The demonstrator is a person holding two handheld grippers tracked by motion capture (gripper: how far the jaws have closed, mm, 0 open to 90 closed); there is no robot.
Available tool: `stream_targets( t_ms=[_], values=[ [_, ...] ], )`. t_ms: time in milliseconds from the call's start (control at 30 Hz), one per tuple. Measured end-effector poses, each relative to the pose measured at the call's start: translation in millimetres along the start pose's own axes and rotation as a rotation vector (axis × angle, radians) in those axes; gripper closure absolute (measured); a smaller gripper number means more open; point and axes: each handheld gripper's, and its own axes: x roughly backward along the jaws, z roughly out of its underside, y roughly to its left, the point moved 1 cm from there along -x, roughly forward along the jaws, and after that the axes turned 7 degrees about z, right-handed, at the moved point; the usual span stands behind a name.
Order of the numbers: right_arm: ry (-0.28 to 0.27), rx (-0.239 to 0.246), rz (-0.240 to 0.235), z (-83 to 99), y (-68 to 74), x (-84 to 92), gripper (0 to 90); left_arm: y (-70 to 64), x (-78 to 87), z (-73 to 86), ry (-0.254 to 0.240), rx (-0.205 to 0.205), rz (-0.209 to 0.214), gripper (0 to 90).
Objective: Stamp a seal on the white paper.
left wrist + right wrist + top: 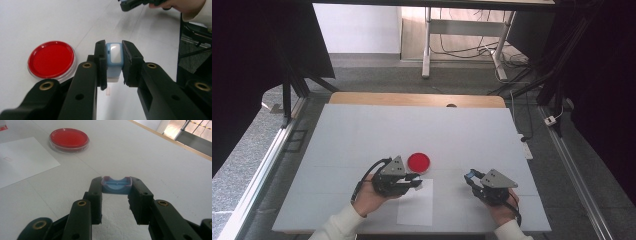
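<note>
My left gripper (417, 179) (114, 51) is shut on a small light-blue block with a white face (115, 58), held upright over the white paper sheet (416, 204). A round red dish with a clear rim (418, 161) (51, 59) lies on the table just beyond and beside those jaws. My right gripper (471, 175) (116, 182) sits low at the table's right, shut on a blue cap-like piece with a curved top edge (116, 187). From the right gripper view, the red dish (69, 137) and the paper sheet (23, 161) lie off to the left.
The white table (362, 135) has a wooden strip (417, 99) along its far edge. A tiny red outlined box (108, 92) is printed on the paper under the left jaws. Frame legs and cables stand on the floor behind the table.
</note>
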Motion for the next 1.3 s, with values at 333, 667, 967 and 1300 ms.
stream_targets(
  t_ms=[333,667,967,1300],
  values=[
    [0.004,-0.001,-0.002,0.2,-0.1,-0.2,64.6,-1.0,-5.6,9.9,0.023,0.001,0.001,75.2],
    [-0.004,0.000,-0.001,-0.1,-0.3,0.6,64.6,0.3,-14.1,15.4,0.047,0.001,-0.003,75.2],
    [-0.002,-0.001,-0.001,0.1,-0.6,0.4,64.6,0.6,-21.1,19.4,0.063,-0.001,-0.003,75.2],
    [0.001,0.000,0.000,0.1,-0.7,0.4,64.6,0.3,-25.0,21.6,0.079,-0.009,-0.005,75.2]
  ],
)
